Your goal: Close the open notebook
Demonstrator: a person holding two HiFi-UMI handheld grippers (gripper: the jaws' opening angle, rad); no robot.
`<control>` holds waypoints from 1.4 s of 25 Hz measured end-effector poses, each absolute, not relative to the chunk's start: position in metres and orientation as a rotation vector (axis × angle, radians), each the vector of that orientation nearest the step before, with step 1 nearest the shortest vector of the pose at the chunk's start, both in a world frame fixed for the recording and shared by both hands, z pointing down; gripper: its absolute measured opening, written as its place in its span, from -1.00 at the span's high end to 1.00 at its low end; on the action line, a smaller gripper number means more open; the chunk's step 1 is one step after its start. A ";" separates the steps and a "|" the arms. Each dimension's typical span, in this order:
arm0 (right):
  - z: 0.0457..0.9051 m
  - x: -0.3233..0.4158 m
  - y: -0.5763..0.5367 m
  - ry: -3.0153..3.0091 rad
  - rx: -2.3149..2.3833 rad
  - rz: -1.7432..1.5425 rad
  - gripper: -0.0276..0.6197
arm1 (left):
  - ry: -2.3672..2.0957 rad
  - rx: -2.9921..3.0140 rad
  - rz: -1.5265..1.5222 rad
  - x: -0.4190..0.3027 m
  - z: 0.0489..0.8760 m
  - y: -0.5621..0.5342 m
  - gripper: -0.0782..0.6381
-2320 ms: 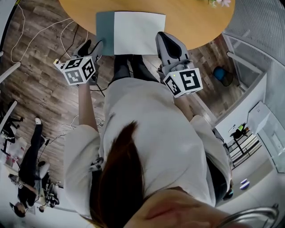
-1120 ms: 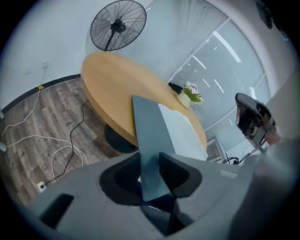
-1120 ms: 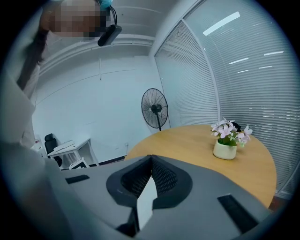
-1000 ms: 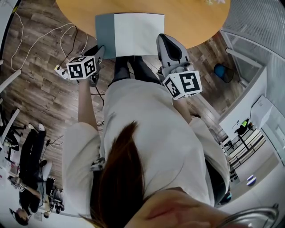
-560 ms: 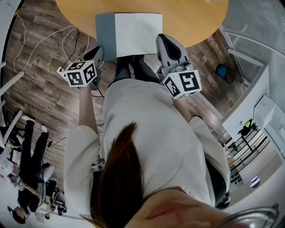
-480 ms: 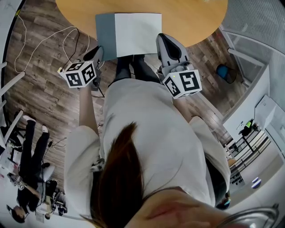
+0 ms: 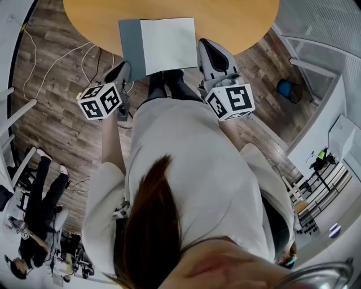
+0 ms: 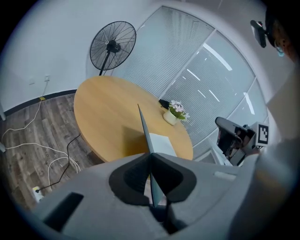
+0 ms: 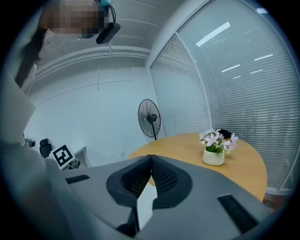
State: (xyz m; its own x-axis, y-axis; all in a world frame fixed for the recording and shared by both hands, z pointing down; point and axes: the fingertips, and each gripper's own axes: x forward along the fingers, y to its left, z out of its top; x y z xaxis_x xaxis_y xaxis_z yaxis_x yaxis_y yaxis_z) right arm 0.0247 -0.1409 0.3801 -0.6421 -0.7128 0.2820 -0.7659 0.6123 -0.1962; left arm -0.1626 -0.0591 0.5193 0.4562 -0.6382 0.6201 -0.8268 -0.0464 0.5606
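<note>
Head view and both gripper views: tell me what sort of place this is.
Probably an office meeting room. It has a round wooden table with a small flower pot, glazed walls covered by blinds, and a pedestal fan on wood-look flooring.

An office — window blinds (image 9: 225, 75), round meeting table (image 8: 108, 117), pedestal fan (image 8: 112, 44).

Round wooden table (image 7: 237, 17); flower pot (image 9: 213, 157) on it; standing fan (image 8: 112, 44) beyond; white cables (image 7: 56, 59) on wood floor (image 7: 51, 130)

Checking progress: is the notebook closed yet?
Open: the notebook shows a bare white page on the table; the left gripper pinches its grey cover.
</note>
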 end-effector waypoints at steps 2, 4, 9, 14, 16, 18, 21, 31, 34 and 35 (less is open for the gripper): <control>0.378 0.029 -0.145 -2.658 1.246 0.446 0.91 | -1.253 1.773 0.258 -0.157 0.515 -0.062 0.71; 0.376 0.033 -0.147 -2.660 1.254 0.439 0.91 | -1.247 1.783 0.258 -0.151 0.510 -0.063 0.71; 0.373 0.038 -0.149 -2.672 1.252 0.438 0.91 | -1.236 1.817 0.259 -0.137 0.499 -0.067 0.71; 0.374 0.040 -0.149 -2.674 1.249 0.450 0.91 | -1.204 1.854 0.256 -0.122 0.490 -0.070 0.71; 0.374 0.040 -0.149 -2.675 1.254 0.455 0.91 | -1.189 1.873 0.258 -0.115 0.486 -0.071 0.71; 0.375 0.043 -0.148 -2.676 1.256 0.461 0.91 | -1.172 1.888 0.256 -0.107 0.484 -0.072 0.71; 0.374 0.047 -0.148 -2.678 1.262 0.462 0.91 | -1.155 1.905 0.255 -0.096 0.481 -0.074 0.72; 0.374 0.069 -0.145 -2.659 1.322 0.475 0.91 | -1.115 1.951 0.293 -0.073 0.476 -0.078 0.72; 0.373 0.077 -0.145 -2.657 1.336 0.478 0.91 | -1.111 1.960 0.305 -0.066 0.475 -0.080 0.72; 0.373 0.079 -0.145 -2.659 1.339 0.478 0.91 | -1.112 1.964 0.312 -0.064 0.475 -0.081 0.71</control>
